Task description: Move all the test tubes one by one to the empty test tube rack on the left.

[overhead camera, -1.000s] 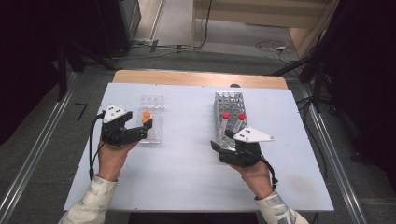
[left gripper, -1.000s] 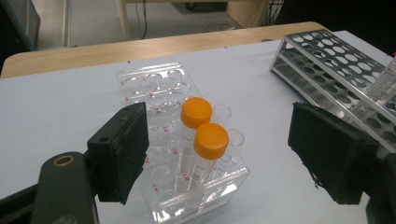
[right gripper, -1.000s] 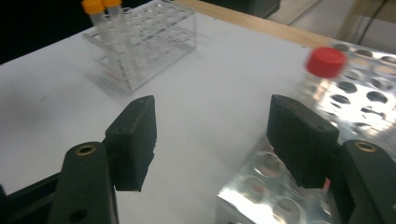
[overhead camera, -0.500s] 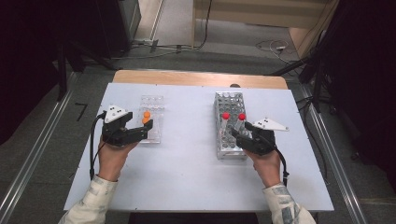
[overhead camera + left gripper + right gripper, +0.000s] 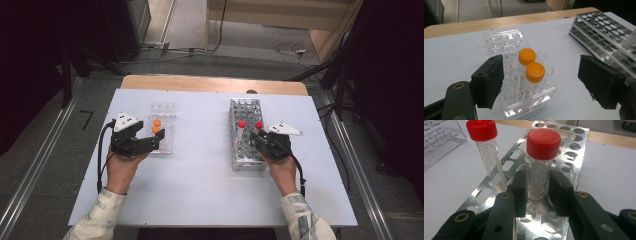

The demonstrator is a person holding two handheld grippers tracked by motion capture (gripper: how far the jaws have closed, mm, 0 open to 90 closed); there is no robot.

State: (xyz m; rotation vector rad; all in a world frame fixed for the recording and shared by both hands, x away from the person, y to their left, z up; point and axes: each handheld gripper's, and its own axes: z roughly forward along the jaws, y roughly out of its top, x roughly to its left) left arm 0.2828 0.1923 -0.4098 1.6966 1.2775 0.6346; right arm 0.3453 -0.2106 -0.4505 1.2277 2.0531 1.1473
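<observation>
Two-handed handling of capped tubes at a white table. Within the last second the right gripper has been brought from the near end of the metal rack to the red-capped tube at the rack's 3 o'clock edge, and its jaws have just been closing; the black pads are now seen tight against the clear tube wall below the cap. By this grip the tube appears readied for lifting out of its hole, though it is not yet raised. A second red-capped tube stands tilted at 10 o'clock of the held one, apart from the pads.

The left gripper is unmoved since a second ago, its jaws wide apart and holding nothing, flanking the clear plastic rack with two orange-capped tubes.

Materials: perforated, shiny sheet-metal rack; transparent moulded rack; smooth cylindrical tubes with printed graduations; ribbed screw caps; matte, foam-like pads.
</observation>
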